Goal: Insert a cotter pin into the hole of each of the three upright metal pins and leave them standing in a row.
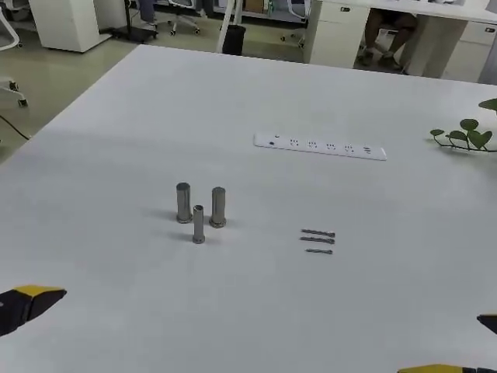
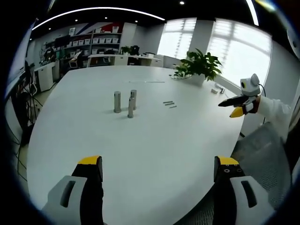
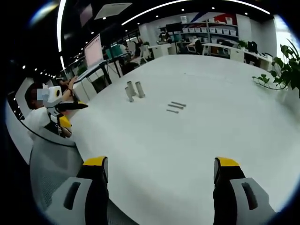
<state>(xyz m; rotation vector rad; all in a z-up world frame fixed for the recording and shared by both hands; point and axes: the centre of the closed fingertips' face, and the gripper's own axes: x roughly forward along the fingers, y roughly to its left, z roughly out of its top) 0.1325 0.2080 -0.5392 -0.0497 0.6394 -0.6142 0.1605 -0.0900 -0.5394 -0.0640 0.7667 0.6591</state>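
While both grippers hover short of the work, the stock reads as follows.

- Left gripper [image 2: 159,165]: jaws spread wide, empty.
- Right gripper [image 3: 159,165]: jaws spread wide, empty.
- Metal pins [image 1: 199,210], three: upright mid-table [image 1: 233,311] in a tight triangle, not a row.
- Cotter pins [image 1: 318,241], three: flat, parallel, well apart to the person's right of the metal pins.
- Risk: a jaw reaching into the cluster likely topples a neighbouring pin, and the thin cotter pins may slip on the smooth top.
- Cross-holes: too small to make out.
- Head view: gripper tips cut off at the frame edge.
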